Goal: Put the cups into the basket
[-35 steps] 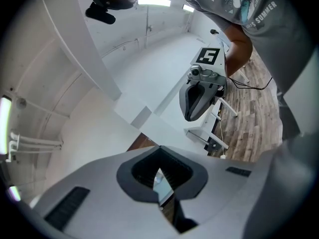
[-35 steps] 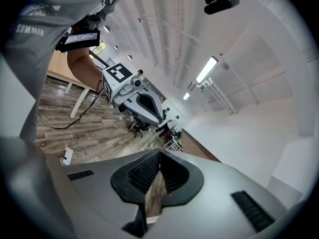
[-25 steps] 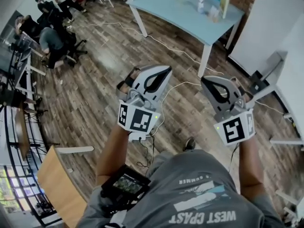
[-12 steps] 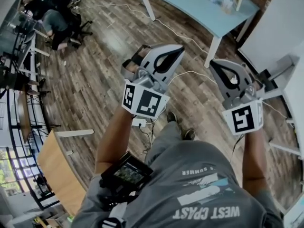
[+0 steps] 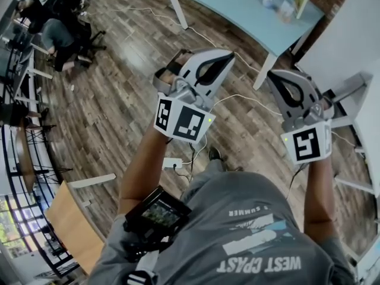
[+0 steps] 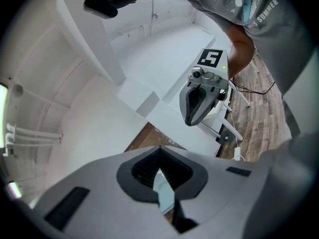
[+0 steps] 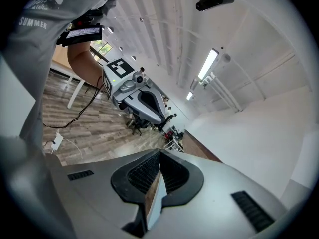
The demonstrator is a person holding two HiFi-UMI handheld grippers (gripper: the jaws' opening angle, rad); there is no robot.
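Both pressed together and empty, left claw (image 5: pixel 227 56) and right claw (image 5: pixel 272 76) hang side by side over wood floor (image 5: pixel 119 88); small items (image 5: pixel 287 9) at the blue worktop's (image 5: pixel 225 8) far edge, cups or not, unclear.

two grippers (image 5: pixel 229 55) (image 5: pixel 272 75), one blue table (image 5: pixel 231 8), one power strip (image 5: pixel 172 163).
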